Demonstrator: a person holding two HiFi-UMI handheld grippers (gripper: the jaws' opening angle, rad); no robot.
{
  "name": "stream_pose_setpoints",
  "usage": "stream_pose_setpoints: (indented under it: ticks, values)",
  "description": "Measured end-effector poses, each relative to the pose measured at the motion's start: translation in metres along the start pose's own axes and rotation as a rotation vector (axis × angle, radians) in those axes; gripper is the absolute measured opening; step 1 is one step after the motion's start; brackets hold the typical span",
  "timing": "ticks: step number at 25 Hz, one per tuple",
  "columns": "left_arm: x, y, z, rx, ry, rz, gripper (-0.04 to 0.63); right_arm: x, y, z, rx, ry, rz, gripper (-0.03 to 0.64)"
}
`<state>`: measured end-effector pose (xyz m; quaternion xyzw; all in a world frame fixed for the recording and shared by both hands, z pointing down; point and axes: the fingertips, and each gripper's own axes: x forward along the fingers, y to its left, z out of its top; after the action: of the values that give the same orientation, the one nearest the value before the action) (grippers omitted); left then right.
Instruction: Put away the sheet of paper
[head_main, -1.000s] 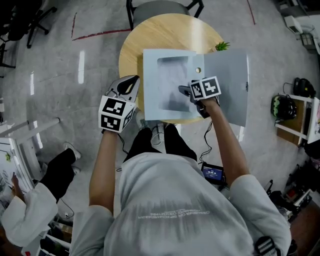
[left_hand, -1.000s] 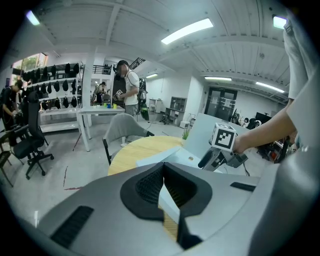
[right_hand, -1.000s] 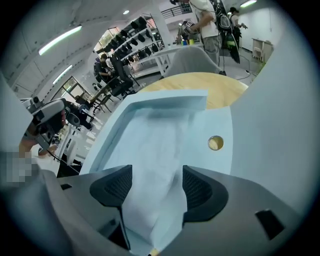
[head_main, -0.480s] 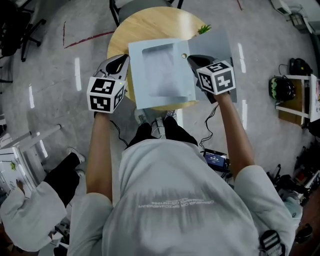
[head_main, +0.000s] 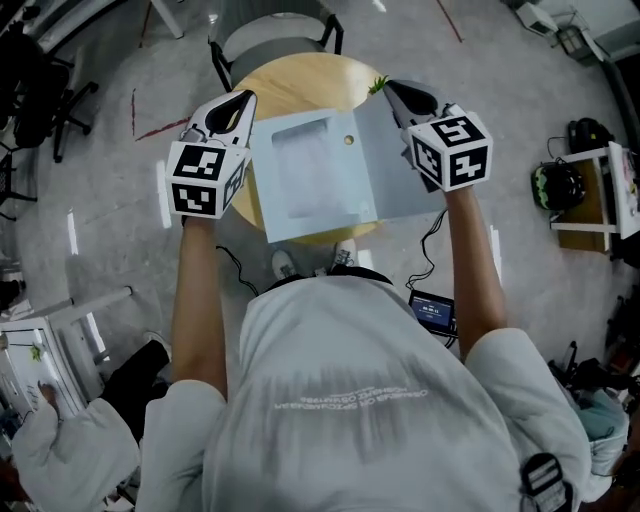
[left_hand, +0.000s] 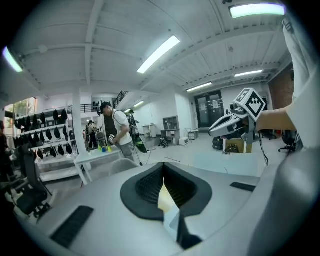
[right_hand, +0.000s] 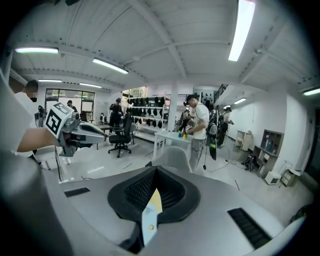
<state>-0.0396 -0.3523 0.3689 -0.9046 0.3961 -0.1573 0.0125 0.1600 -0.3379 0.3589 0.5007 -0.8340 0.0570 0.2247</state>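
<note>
A flat grey folder (head_main: 320, 175) with a pale window panel hangs in the air above the round wooden table (head_main: 300, 80), held between both grippers. My left gripper (head_main: 243, 98) is shut on its left edge. My right gripper (head_main: 392, 88) is shut on the right flap. In the left gripper view the jaws (left_hand: 164, 170) meet on a thin edge of the folder (left_hand: 169, 207) seen edge-on. The right gripper view shows the same: its jaws (right_hand: 156, 175) are closed on the folder's edge (right_hand: 150, 220), which has a small round stud. No loose sheet shows.
A grey chair (head_main: 270, 30) stands behind the table, and a small green plant (head_main: 378, 84) sits at the table's far rim. A white rack with dark gear (head_main: 565, 185) is at the right. A person in white (head_main: 55, 455) sits at the lower left. Cables trail by my feet.
The folder lay open on the table with the right gripper at its middle. The right gripper went to the flap's edge, and both grippers have raised the folder off the table.
</note>
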Motion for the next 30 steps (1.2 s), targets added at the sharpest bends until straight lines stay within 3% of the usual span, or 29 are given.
stream_pose_setpoints:
  ticks: [6, 14, 21, 30]
  values:
    - [-0.013, 0.007, 0.054, 0.078, -0.086, 0.034, 0.017, -0.02, -0.004, 0.051, -0.046, -0.125, -0.022, 0.027]
    - [-0.033, 0.023, 0.098, 0.114, -0.173, 0.099, 0.018, -0.019, 0.005, 0.085, -0.131, -0.175, -0.005, 0.027]
    - [-0.044, 0.03, 0.118, 0.133, -0.235, 0.123, 0.018, -0.01, 0.01, 0.097, -0.163, -0.185, -0.002, 0.027]
    - [-0.048, 0.028, 0.124, 0.166, -0.225, 0.126, 0.018, -0.011, 0.015, 0.104, -0.176, -0.194, 0.013, 0.028]
